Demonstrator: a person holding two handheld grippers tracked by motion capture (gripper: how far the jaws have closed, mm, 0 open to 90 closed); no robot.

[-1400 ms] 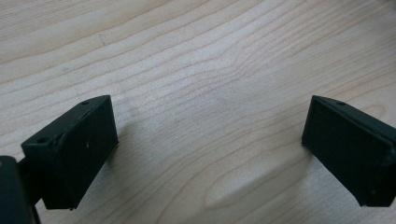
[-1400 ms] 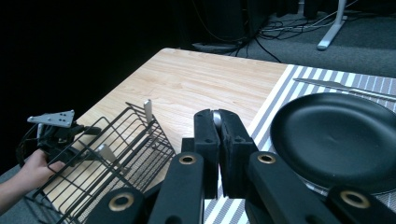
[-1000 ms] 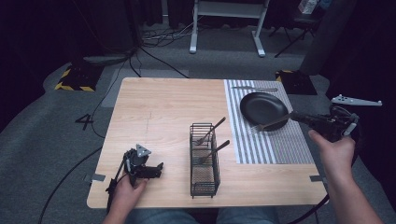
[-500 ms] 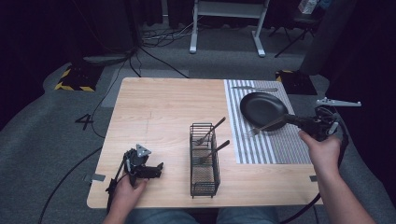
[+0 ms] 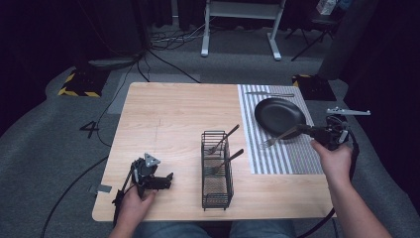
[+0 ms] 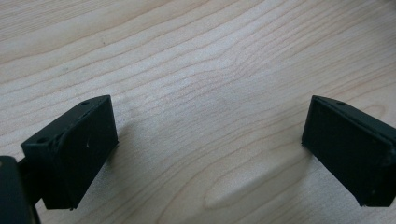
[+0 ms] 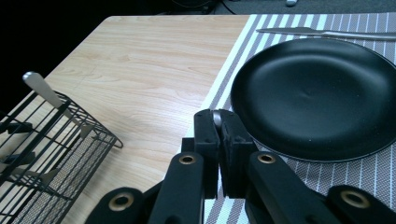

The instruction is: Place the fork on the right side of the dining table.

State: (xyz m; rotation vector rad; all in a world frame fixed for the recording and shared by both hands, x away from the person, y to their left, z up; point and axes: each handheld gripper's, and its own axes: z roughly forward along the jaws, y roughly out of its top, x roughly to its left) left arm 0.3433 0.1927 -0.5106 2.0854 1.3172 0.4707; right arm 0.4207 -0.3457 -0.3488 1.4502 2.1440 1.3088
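Fork (image 5: pixel 278 138) handle pinched between the closed jaws of my right gripper (image 5: pixel 303 129), tines reaching left over the striped placemat (image 5: pixel 277 158), just off the near rim of the black plate (image 5: pixel 278 115). In the right gripper view the jaws of that gripper (image 7: pixel 218 122) stand pressed together on a sliver of bright metal; the rest of the fork is hidden below them, so I cannot tell how squarely it sits.

I judge the fork light, stiff and slick: polished steel that could pivot or slide in a grip this near the handle's end, so a hold nearer its middle would steady it better.

My left gripper (image 5: pixel 161 181) rests on the bare table (image 5: pixel 168 119) near the front left corner, jaws spread wide with nothing between them, its own view showing wood grain under that gripper (image 6: pixel 210 154).

Between the two hands stands the black wire caddy (image 5: pixel 217 171), two utensils already leaning in its far end. A knife (image 5: pixel 270 93) lies along the mat's far edge. The table's right edge runs close beside my right hand, while open wood lies between mat and caddy for carrying the fork across.
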